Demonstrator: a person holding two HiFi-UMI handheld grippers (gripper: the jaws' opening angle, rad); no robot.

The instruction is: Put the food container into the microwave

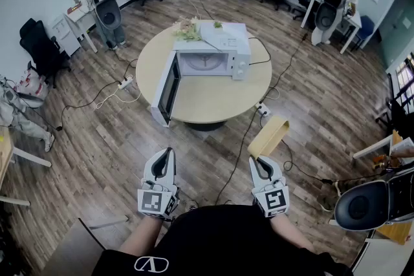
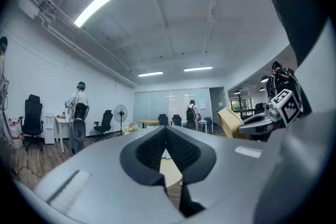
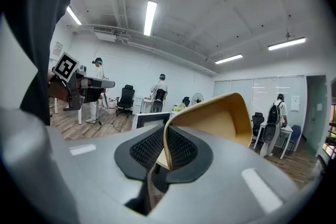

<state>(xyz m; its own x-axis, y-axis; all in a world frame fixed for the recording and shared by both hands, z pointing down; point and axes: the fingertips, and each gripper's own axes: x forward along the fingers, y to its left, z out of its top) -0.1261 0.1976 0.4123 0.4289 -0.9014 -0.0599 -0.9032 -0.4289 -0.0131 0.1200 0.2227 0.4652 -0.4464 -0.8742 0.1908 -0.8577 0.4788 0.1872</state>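
Round table (image 1: 213, 103) w/ white microwave (image 1: 223, 52) on it, its door (image 1: 168, 90) swung wide open at left. Food container (image 1: 268, 137), tan & tilted, is off the table, held in air near table's front edge, its wall pinched by right tool (image 1: 262, 167). Left tool (image 1: 164, 163) pressed together, nothing betw. its pads.

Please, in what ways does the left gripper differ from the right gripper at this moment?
The right gripper is closed on one wall of the tan food container; the left gripper is closed on nothing. The container sticks out ahead of the right gripper, while nothing extends from the left gripper. Both are held low in front of the person, pointing toward the open microwave.
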